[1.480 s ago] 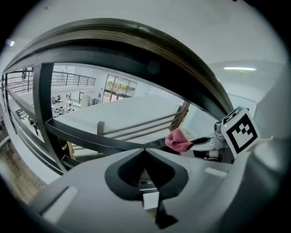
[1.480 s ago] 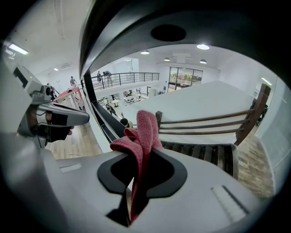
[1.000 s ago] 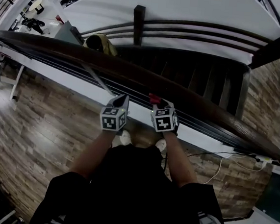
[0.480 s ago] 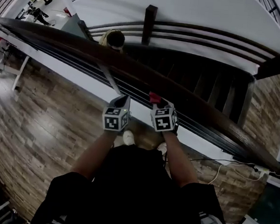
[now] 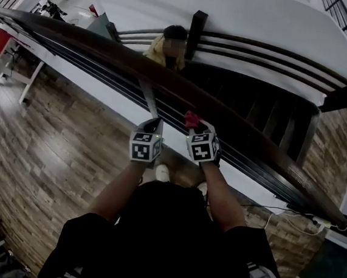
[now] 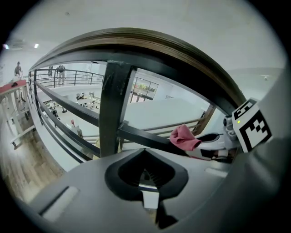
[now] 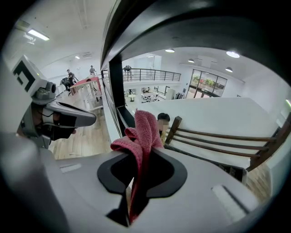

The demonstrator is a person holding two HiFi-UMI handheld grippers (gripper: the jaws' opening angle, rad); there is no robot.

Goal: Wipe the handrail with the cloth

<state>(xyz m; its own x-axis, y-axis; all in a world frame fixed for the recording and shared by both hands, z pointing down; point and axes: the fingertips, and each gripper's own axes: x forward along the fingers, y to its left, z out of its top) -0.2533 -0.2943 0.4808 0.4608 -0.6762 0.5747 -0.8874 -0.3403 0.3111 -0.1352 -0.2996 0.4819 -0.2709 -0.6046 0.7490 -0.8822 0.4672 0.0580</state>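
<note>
From the head view, a long dark brown wooden handrail (image 5: 109, 46) curves from upper left to lower right above a wood-plank floor (image 5: 50, 154). Both grippers are raised to its near edge. The right gripper (image 5: 194, 126) carries a small red cloth (image 5: 191, 119) at its tip, right at the handrail's near side. The left gripper (image 5: 154, 126) sits just beside it, further left along the handrail. A person (image 5: 169, 43) stands on the stairs beyond the handrail.

In the left gripper view, the left gripper (image 6: 148, 182) has its jaws pressed together with nothing between them. The handrail (image 6: 150, 43) arches overhead, with a black upright post (image 6: 113, 109) under it. The red cloth (image 6: 184, 136) and the right gripper (image 6: 213, 143) show further along, below the handrail.

In the right gripper view, the right gripper (image 7: 138, 182) pinches the red cloth (image 7: 141, 136), whose loose folds stand up out of the jaws. The handrail (image 7: 182, 22) looms dark just above the cloth; whether they touch cannot be told.

The cloth is picked up and brought to the handrail, so the wipe looks to be at most just beginning. Nothing on the wood shows a cleaned stretch, and nearly the whole length appears left to do.
</note>
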